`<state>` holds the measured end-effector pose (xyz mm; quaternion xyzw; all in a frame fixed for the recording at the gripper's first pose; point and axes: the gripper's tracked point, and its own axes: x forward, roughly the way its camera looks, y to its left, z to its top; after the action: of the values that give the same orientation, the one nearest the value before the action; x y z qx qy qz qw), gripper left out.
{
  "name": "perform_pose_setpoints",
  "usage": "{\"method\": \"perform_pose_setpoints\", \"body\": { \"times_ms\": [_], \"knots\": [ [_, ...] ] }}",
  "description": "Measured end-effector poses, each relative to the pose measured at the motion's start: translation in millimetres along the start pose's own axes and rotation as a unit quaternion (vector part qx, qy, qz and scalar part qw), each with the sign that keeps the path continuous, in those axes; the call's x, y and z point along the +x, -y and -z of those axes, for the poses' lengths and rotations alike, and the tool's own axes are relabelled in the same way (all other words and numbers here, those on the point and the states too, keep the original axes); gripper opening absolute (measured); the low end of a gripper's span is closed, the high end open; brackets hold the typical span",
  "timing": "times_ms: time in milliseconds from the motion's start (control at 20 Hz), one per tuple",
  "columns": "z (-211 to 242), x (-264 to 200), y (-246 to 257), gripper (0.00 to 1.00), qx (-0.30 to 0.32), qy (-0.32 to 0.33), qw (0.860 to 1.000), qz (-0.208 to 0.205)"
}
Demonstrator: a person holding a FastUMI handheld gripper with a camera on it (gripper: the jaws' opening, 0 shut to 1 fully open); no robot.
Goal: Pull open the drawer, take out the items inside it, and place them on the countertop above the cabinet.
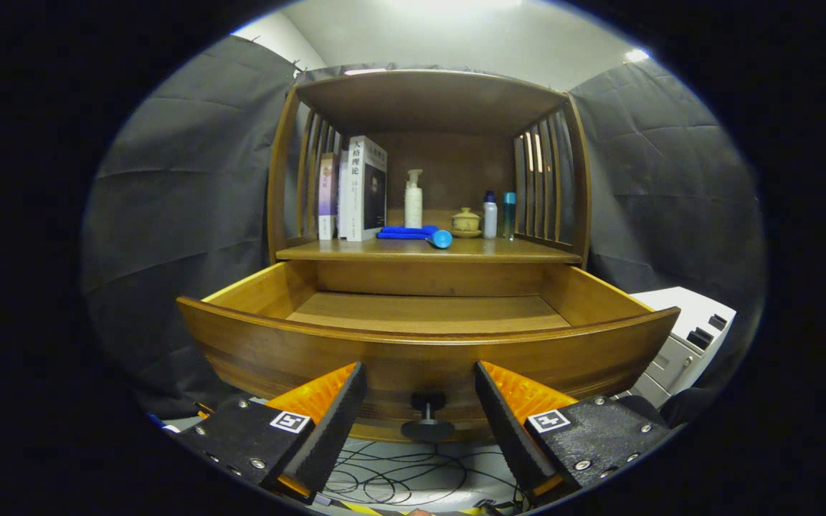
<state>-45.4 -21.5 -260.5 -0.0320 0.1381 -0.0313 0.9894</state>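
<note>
Drawer [427, 351] is standing pulled well out of the wooden cabinet [280, 179], and I am looking over its front panel at a bare wooden floor inside; the strip of floor just behind the front panel is hidden from me, so I cannot tell whether anything is lying there. Above it, the countertop [513, 249] is carrying a row of things under the cabinet's upper shelf: some upright books [361, 188] are leaning together toward the left slatted side, a white pump bottle [413, 201] is standing near the middle, and a blue long-handled item [413, 233] is lying flat in front of it, its round end near the counter's front edge. To the right of that, a small lidded cup on a saucer [465, 222] is sitting beside a white bottle with a dark cap [490, 215] and a slim teal bottle [509, 213]. I am holding the gripper [420, 401] wide open and gripping nothing; the drawer's small dark knob [427, 417] is sitting between the fingers, touched by neither. Loose cables [399, 480] are lying on the floor below, and a white unit [685, 337] is standing off to the right of the drawer.
</note>
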Motion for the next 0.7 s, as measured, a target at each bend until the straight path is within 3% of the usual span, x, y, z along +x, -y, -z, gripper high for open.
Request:
{"method": "perform_pose_setpoints", "body": {
  "times_ms": [700],
  "knots": [
    [-5, 28, 10, 0.93, 0.035, 0.017, 0.999, -0.013]
  ]
}}
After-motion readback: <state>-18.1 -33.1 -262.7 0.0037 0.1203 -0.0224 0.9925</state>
